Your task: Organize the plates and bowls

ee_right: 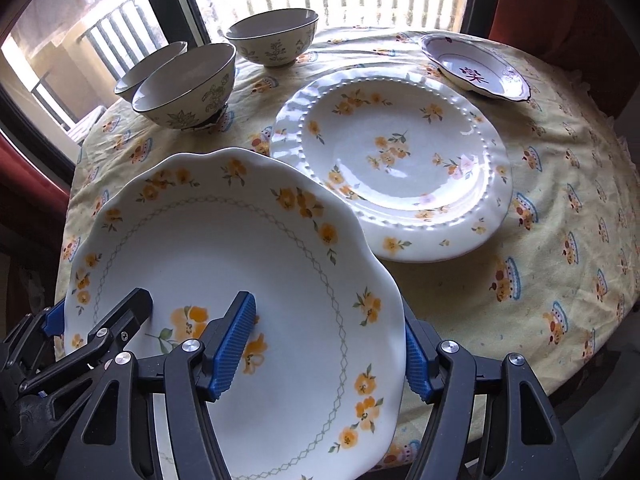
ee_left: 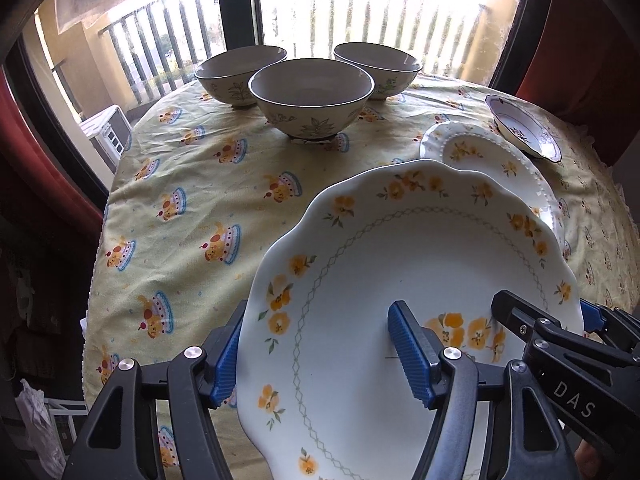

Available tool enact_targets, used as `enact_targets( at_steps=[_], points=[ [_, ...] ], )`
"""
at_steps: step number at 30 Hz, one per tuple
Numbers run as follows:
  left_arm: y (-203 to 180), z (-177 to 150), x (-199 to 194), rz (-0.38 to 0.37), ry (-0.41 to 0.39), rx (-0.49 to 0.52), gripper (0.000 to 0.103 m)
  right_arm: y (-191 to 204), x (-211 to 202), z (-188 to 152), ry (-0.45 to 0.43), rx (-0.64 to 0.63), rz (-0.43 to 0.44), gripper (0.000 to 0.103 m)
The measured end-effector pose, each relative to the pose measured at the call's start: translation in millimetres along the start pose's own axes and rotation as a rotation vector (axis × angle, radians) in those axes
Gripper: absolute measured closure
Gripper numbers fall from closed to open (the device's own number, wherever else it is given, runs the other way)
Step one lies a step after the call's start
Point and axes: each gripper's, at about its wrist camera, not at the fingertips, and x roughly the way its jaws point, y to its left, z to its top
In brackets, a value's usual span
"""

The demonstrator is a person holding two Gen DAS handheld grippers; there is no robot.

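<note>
A large white scalloped plate with orange flowers [ee_left: 400, 264] [ee_right: 224, 248] is held between both grippers above the table's near side. My left gripper [ee_left: 316, 352] is shut on its left rim, one finger under and one on top. My right gripper [ee_right: 328, 344] is shut on its right rim the same way. A second beaded flowered plate [ee_right: 400, 160] [ee_left: 492, 160] lies on the table beyond it. Three cream leaf-pattern bowls [ee_left: 312, 96] [ee_right: 188, 84] stand at the far side. A small purple-rimmed dish [ee_right: 476, 66] [ee_left: 524, 124] sits far right.
The round table [ee_left: 200, 200] [ee_right: 560, 220] has a yellow printed cloth. A window with balcony railing [ee_left: 360, 8] lies behind it. A red-brown chair back [ee_right: 560, 12] stands at the far right edge.
</note>
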Motion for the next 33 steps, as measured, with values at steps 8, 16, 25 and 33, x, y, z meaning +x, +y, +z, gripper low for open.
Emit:
enact_targets(
  at_steps=[8, 16, 25, 33],
  points=[
    [-68.9, 13.9, 3.9, -0.006, -0.008, -0.001, 0.035, -68.6, -6.6, 18.2, -0.019, 0.016, 0.008, 0.032],
    [-149.0, 24.4, 7.5, -0.003, -0.02, -0.026, 0.035, -153.1, -11.2, 42.6, -0.021, -0.011, 0.003, 0.032],
    [-225.3, 26.7, 22.3, -0.012, -0.008, -0.038, 0.034, -231.8, -6.0, 60.5, -0.013, -0.03, -0.004, 0.032],
    [-274.4, 23.0, 42.3, -0.03, 0.029, -0.032, 0.034, -286.2, 3.9, 60.7, 0.018, -0.021, -0.031, 0.032]
  ],
)
